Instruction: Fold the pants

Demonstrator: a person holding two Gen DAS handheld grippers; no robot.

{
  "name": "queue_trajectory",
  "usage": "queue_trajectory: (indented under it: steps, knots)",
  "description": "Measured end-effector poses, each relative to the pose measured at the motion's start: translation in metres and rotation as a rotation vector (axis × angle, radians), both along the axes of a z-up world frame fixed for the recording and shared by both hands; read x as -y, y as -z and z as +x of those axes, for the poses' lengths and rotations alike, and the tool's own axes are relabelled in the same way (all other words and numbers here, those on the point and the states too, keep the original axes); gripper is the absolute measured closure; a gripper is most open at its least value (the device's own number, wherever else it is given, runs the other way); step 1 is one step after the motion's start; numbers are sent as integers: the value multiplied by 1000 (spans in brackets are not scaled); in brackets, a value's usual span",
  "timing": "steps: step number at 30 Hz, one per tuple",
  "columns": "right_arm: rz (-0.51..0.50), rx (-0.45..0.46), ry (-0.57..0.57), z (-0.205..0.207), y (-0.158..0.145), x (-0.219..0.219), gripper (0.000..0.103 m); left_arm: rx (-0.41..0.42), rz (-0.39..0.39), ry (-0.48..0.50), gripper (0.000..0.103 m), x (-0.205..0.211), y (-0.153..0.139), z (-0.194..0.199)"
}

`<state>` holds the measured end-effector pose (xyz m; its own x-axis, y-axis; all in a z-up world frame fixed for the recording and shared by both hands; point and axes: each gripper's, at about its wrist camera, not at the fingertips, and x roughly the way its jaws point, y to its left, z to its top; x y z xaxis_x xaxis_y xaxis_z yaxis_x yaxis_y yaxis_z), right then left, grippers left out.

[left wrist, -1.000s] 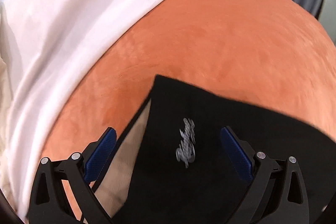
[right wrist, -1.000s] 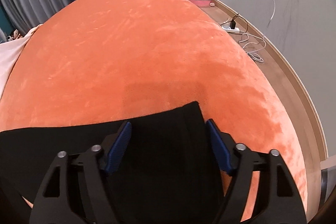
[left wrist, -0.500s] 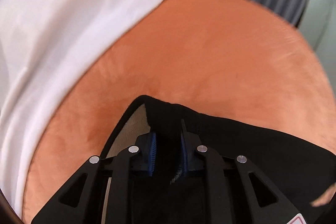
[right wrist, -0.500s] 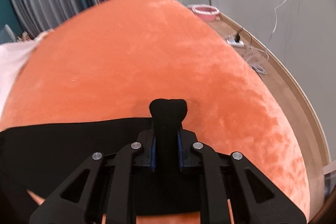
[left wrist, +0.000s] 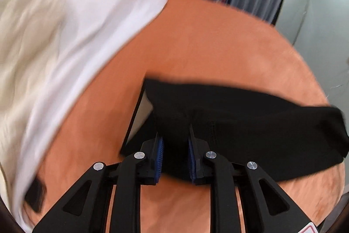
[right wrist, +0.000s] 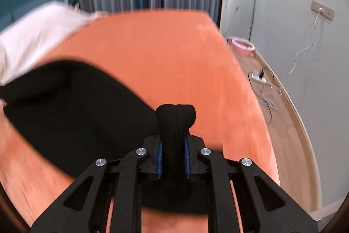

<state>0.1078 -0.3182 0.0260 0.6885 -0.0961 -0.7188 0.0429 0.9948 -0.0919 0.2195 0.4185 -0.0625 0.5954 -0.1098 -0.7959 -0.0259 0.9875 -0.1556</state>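
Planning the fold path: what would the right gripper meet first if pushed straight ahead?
Probably the orange velvety bed surface beyond the black pants pinched in the right gripper; depth is uncertain.

The black pants point(right wrist: 72, 110) look like a soft matt knit cloth with a visible stitched seam on the pinched bit in the right wrist view, and there's a pale smoother lining showing at the opening in the left one. They're over an orange bedspread point(right wrist: 152, 54) that's got a fuzzy, velvety nap, with white smooth cloth point(left wrist: 91, 21) bunched at the upper left of the frame. Both the left gripper point(left wrist: 174, 158) and right gripper point(right wrist: 173, 161) are matt black plastic with shiny metal pins and ribbed blue pads point(right wrist: 159, 162), and the floor point(right wrist: 281, 123) at the right looks like smooth pale wood.
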Motion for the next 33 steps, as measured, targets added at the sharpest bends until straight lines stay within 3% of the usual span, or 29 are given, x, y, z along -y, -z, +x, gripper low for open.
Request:
queue_trajectory:
  steps: [4,7,9,10,11,12,13,15,17,19,21,25,26,27,29,30,31,33]
  knots:
    - [-8,-119,21,-27,54,8,87,-113,20,-46,83,-10,59,-2]
    - [38,-103,39,-34,64,13,80,-101,-25,-83,78,-11,59,-3]
    - [74,-86,60,-43,58,18,64,-89,-52,-106,69,-14,50,-11]
    - [77,-68,73,-50,52,20,59,-80,-72,-115,54,-18,42,-13]
    - [89,-51,80,-59,46,22,47,-74,-89,-120,34,-22,36,-16]
    - [117,-27,101,-72,40,29,38,-65,-99,-130,27,-26,29,-21]
    - [148,-5,123,-80,35,36,36,-39,-110,-145,20,-29,20,-31]
    - [239,48,181,-104,29,52,36,-6,-153,-154,18,-31,6,-45]
    - [413,126,255,-125,23,80,36,16,-223,-154,17,-31,0,-56]
    - [521,172,302,-133,21,96,34,21,-272,-163,17,-21,0,-52]
    - [559,181,315,-127,20,101,34,-10,-307,-156,17,-6,10,-43]
    - [509,87,252,-91,27,82,36,-160,-380,-171,17,22,53,-19]
    - [479,62,215,-80,31,70,56,-203,-402,-182,17,27,64,-14]
    - [411,28,153,-67,35,54,93,-220,-406,-198,17,30,71,-9]
    - [246,-35,101,-48,36,33,97,-184,-336,-231,16,37,71,-9]
    - [136,-22,82,-41,27,22,97,-185,-307,-227,16,41,69,-6]
    - [25,57,51,-39,1,9,97,-200,-273,-217,16,44,68,-1]
    - [-88,234,-15,-50,-47,-7,95,-218,-250,-206,16,46,68,3]
